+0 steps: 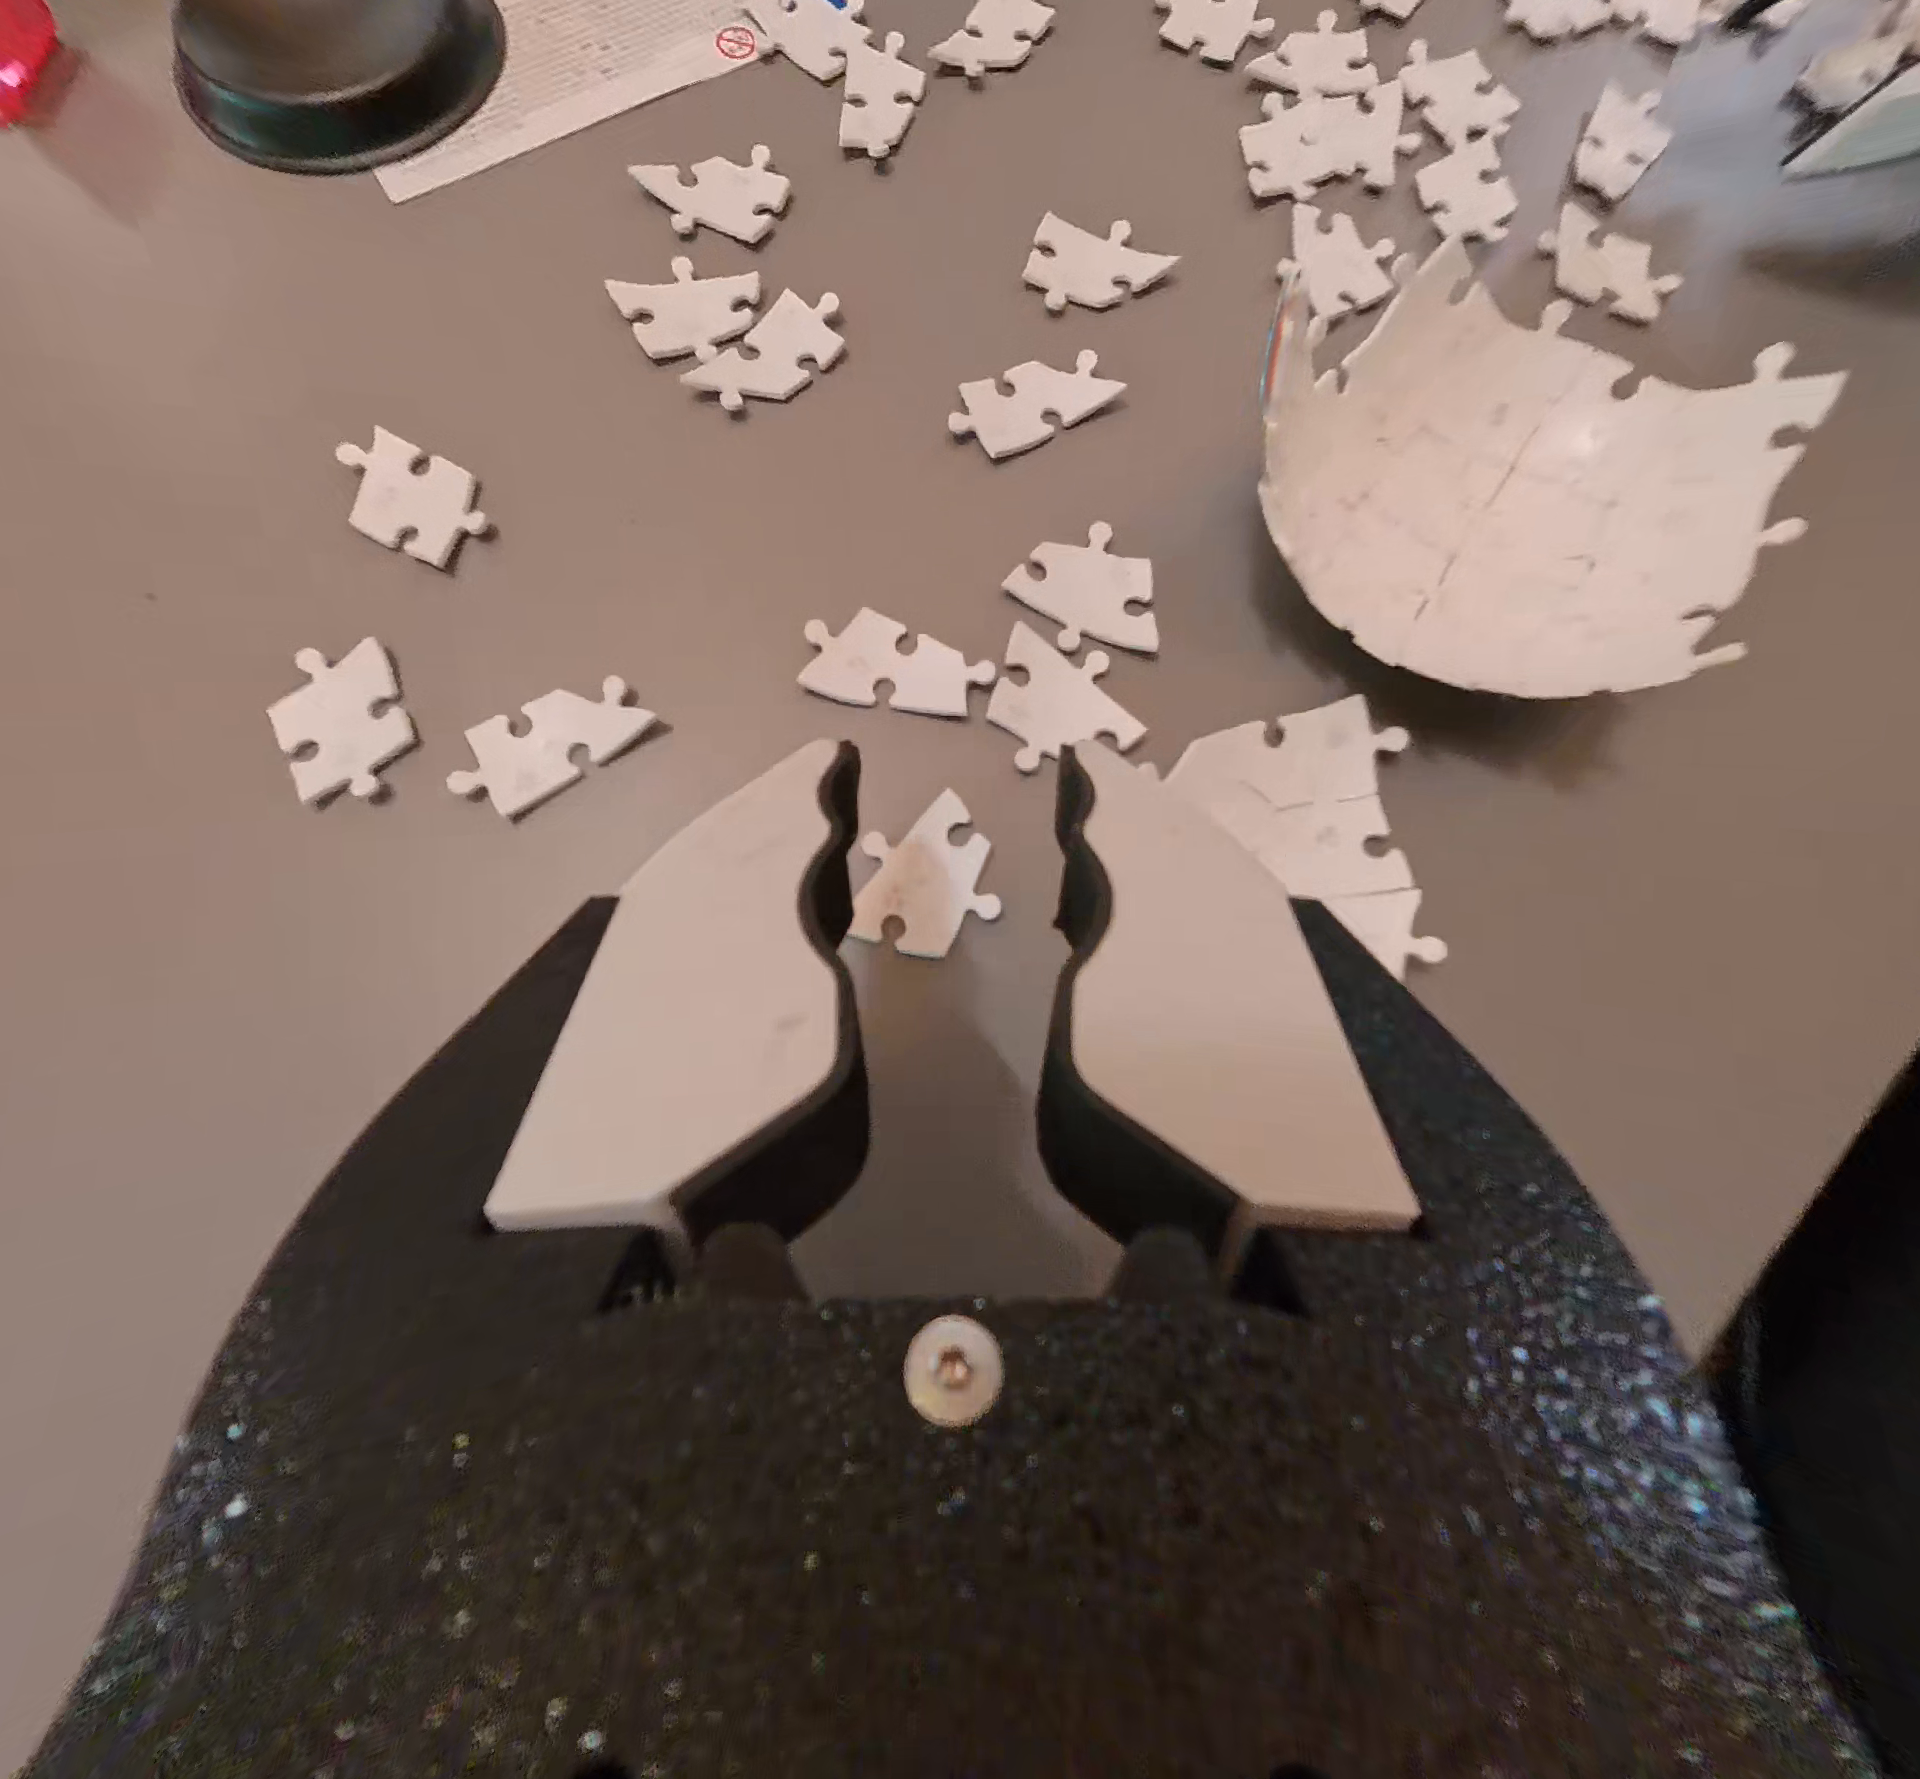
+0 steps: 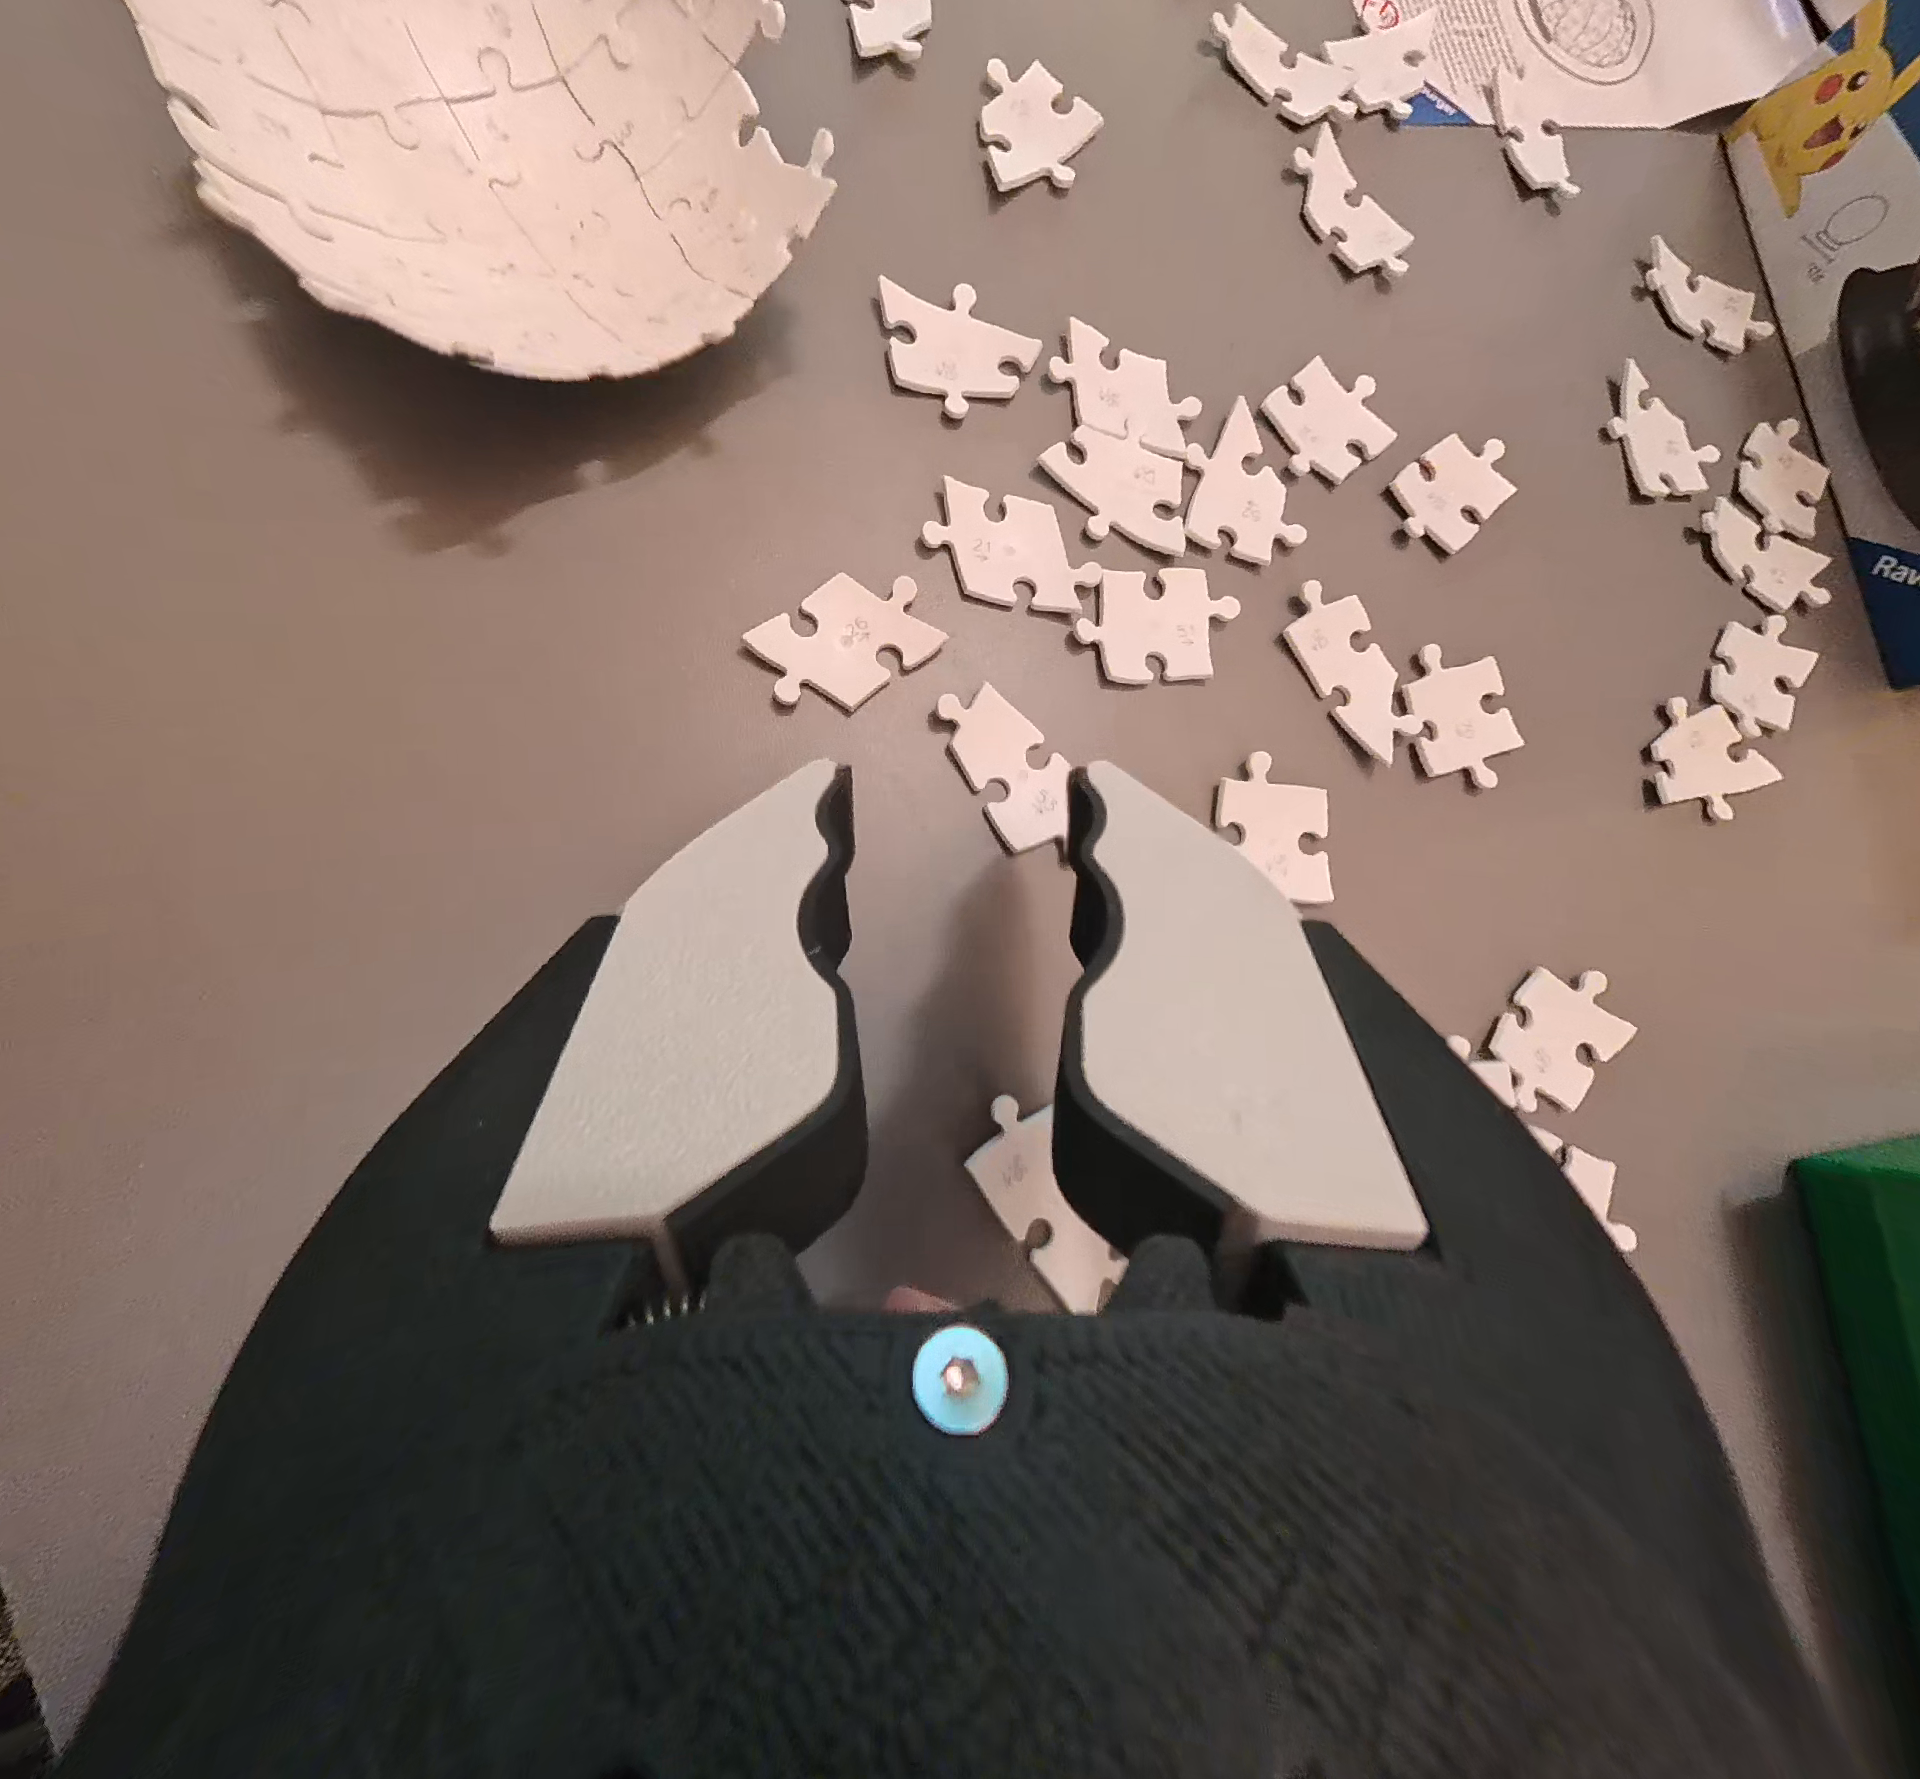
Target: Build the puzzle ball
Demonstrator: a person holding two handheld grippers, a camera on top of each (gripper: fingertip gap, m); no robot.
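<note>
The left gripper [image 1: 956, 794] hangs over the grey counter [image 1: 623, 566] with its jaws apart, and a single white puzzle piece [image 1: 925, 882] lies flat on the counter in the gap between them. There is clear space between this piece and the right pad, and the left finger [image 1: 727, 950] overlaps its edge in the view, so contact on that side cannot be told; nothing is clamped. The piece lies a little left of the gap's centre, set back from the fingertips, its pointed end aimed forward and slightly right, so its long axis runs roughly along the fingers. A small joined cluster of pieces [image 1: 1320, 825] lies just right of the right finger, and the curved, bowl-like assembled puzzle shell [image 1: 1507, 524] stands ahead to the right. The right gripper [image 2: 961, 794] is also apart and holds nothing (bare counter shows between its tips); the nearest loose piece [image 2: 1013, 773] lies slantwise just ahead, its near end reaching the inner edge of the right fingertip [image 2: 1101, 804]. The left gripper is the one with a piece already between its fingers.
</note>
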